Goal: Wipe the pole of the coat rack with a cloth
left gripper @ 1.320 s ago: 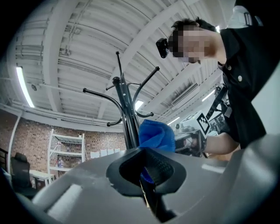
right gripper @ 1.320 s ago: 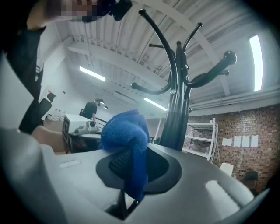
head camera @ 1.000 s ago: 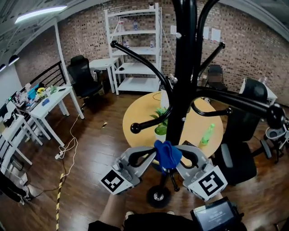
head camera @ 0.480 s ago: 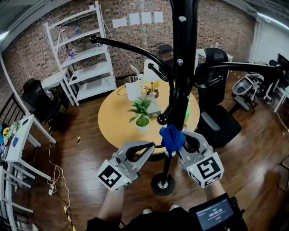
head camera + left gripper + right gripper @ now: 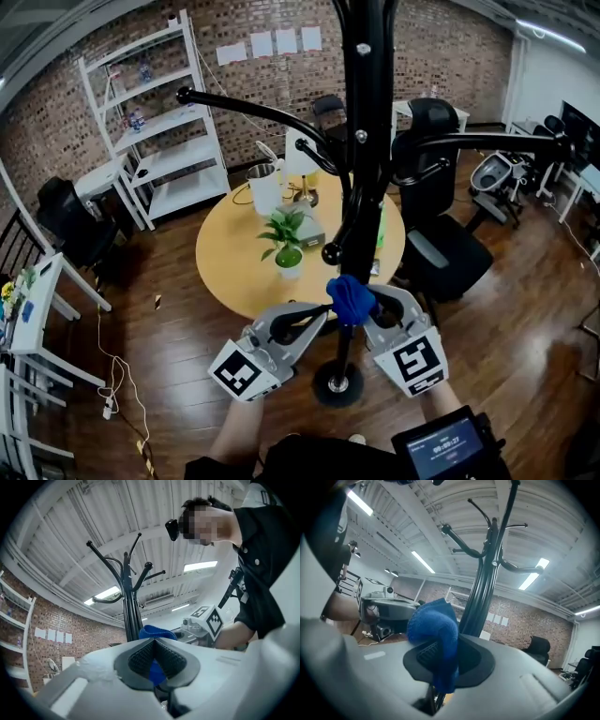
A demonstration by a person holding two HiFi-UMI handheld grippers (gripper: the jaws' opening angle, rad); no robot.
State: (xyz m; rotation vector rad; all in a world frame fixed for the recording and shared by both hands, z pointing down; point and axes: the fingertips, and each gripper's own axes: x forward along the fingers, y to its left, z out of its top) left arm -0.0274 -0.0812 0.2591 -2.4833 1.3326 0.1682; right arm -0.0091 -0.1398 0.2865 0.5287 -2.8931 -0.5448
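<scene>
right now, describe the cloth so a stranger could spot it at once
Start at the black coat rack pole by the round wooden table. Low on it, the left gripper and right gripper meet on a bunched cloth. It is the only blue thing on the rack.
</scene>
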